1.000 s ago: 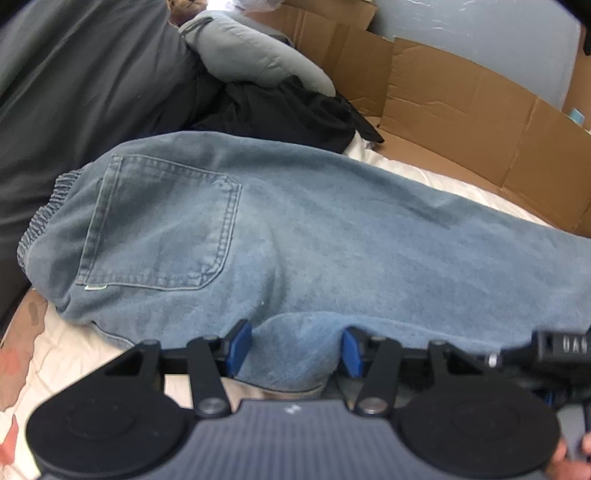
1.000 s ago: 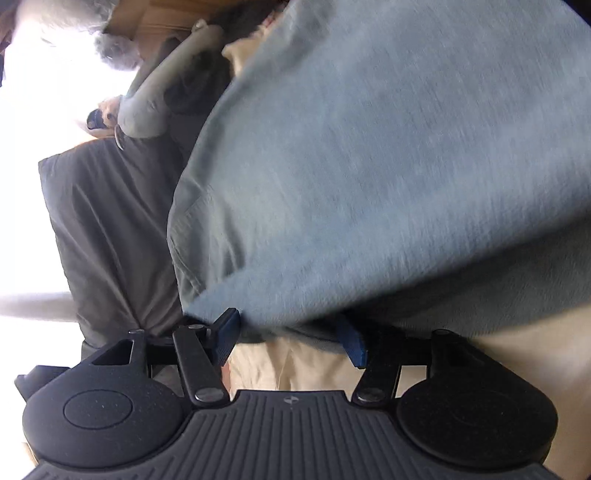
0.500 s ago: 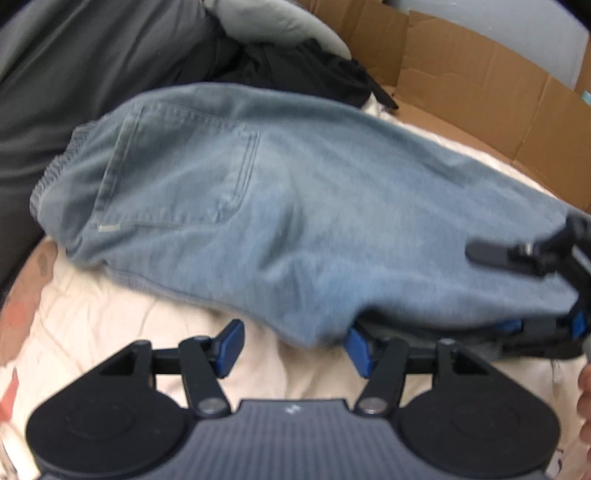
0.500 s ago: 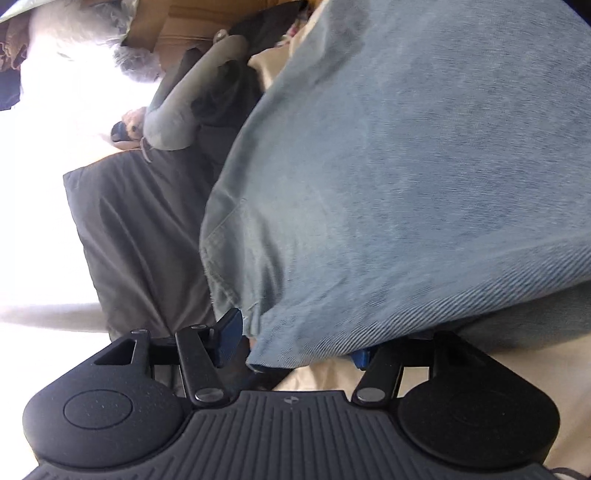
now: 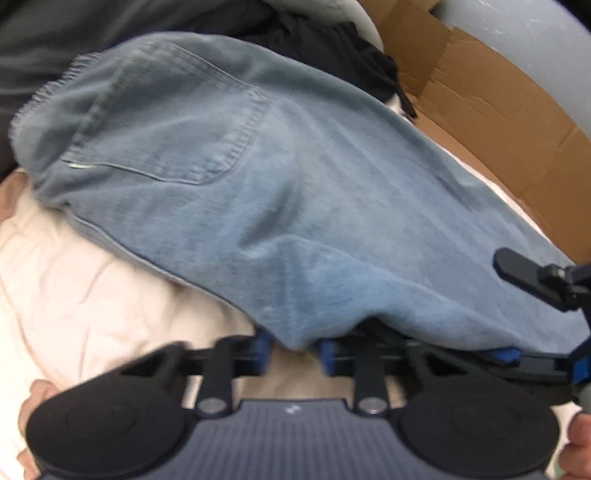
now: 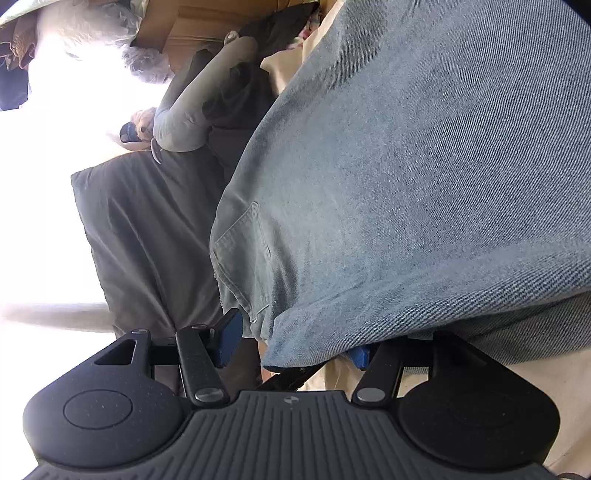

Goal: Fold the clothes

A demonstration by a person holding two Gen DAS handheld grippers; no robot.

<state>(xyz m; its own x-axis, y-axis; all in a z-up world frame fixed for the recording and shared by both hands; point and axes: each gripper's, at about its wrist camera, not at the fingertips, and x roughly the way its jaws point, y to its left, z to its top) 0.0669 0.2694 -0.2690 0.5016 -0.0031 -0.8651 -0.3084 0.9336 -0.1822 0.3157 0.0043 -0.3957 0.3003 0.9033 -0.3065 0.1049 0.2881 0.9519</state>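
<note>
Light-blue jeans [image 5: 280,192] lie back pocket up on a cream sheet [image 5: 74,280]. In the left wrist view, my left gripper [image 5: 294,351] sits at their near edge. Its jaws are closing, and a fold of denim is pinched between the blue pads [image 5: 261,350]. My right gripper [image 5: 517,314] reaches in from the right, one finger above the denim and one below. In the right wrist view, the right gripper [image 6: 293,349] stands wide. The jeans [image 6: 424,184] have their edge between its jaws, and the left pad [image 6: 229,339] is clear of the cloth.
Dark grey bedding [image 5: 74,33] and a black garment [image 5: 332,51] lie beyond the jeans. Brown cardboard [image 5: 498,122] lines the far right side of the bed. A grey pillow [image 6: 199,107] and a dark cushion [image 6: 147,236] show in the right wrist view.
The left gripper has dropped toward the jeans' near edge and its jaws have narrowed onto the fold. The right gripper has come into the left view at right, its jaws unchanged.
</note>
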